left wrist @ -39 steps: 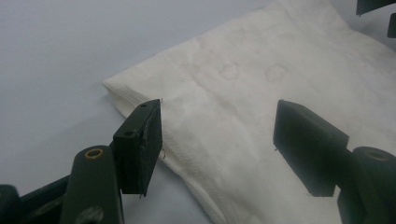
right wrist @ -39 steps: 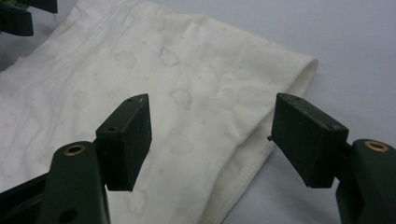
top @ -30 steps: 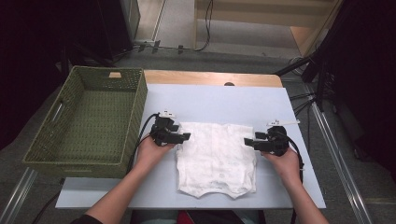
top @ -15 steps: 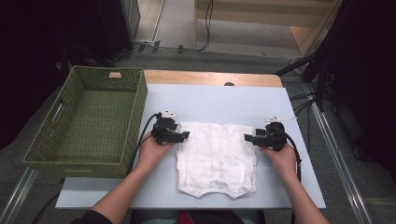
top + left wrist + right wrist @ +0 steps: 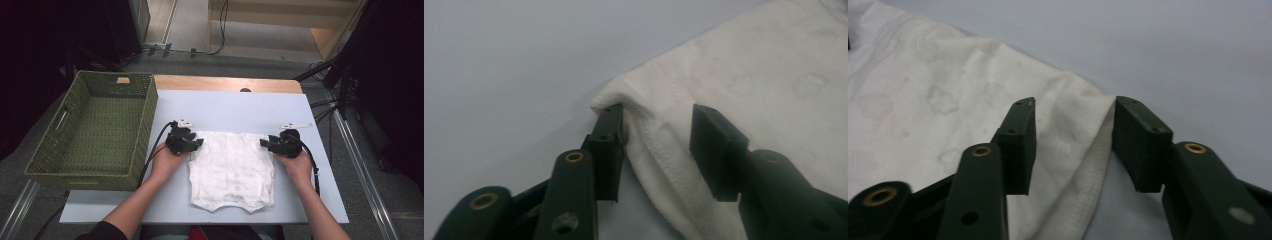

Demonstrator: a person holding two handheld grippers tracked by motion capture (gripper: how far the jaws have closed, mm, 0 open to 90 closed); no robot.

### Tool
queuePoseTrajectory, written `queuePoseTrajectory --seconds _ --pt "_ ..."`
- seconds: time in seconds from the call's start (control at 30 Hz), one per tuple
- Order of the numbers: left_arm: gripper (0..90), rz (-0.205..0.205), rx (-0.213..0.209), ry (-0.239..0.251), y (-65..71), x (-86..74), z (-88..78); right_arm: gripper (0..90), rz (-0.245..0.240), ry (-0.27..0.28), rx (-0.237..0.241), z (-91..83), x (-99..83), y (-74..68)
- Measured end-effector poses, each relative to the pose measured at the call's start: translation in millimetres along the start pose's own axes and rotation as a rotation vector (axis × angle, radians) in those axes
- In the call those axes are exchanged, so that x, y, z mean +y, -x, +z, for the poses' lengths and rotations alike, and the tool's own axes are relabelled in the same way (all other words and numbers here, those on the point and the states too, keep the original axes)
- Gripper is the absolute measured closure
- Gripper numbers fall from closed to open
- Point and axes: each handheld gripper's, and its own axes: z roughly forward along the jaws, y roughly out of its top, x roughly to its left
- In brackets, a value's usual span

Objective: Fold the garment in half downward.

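White garment (image 5: 231,170) flat near the table's (image 5: 230,107) front edge; left gripper (image 5: 196,143) and right gripper (image 5: 265,143), jaws half-closed and just closing, straddle its far corners without clamping.

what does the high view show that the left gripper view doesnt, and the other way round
The high view takes in the whole scene: the green woven basket at the table's left, the full white garment lying flat, the person's forearms and the right claw at the garment's far right corner.

The left gripper view brings the detail: the left claw has just been closing, a raised fold of the garment's corner stands between its jaws, and a gap remains at the right jaw.

Both show the white garment and the pale table.
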Motion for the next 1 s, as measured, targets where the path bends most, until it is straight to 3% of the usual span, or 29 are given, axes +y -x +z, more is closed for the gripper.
queuePoseTrajectory --seconds 0.13,0.2,0.27,0.4,0.7,1.0 --pt "76.8 -0.006 -0.043 -0.008 0.3 0.1 2.0 72.7 -0.002 -0.014 -0.024 -0.2 0.5 -1.7" --pt "83.6 -0.047 -0.085 -0.009 -3.1 0.2 3.3 80.1 0.004 -0.024 -0.021 0.3 1.4 -2.3" --pt "85.1 -0.062 -0.102 -0.010 -4.3 0.7 3.9 83.4 0.032 -0.045 -0.008 0.0 3.7 -1.5" --pt "86.2 -0.096 -0.128 -0.007 -6.2 2.8 4.9 84.7 0.046 -0.057 -0.009 -3.7 6.4 1.9" --pt "86.4 -0.111 -0.159 0.029 -3.6 14.1 9.4 84.9 0.080 -0.031 -0.020 -14.6 8.9 16.2" --pt "86.4 -0.103 -0.135 0.052 -8.5 22.8 11.6 84.8 0.066 -0.037 -0.053 -14.6 20.4 26.8"
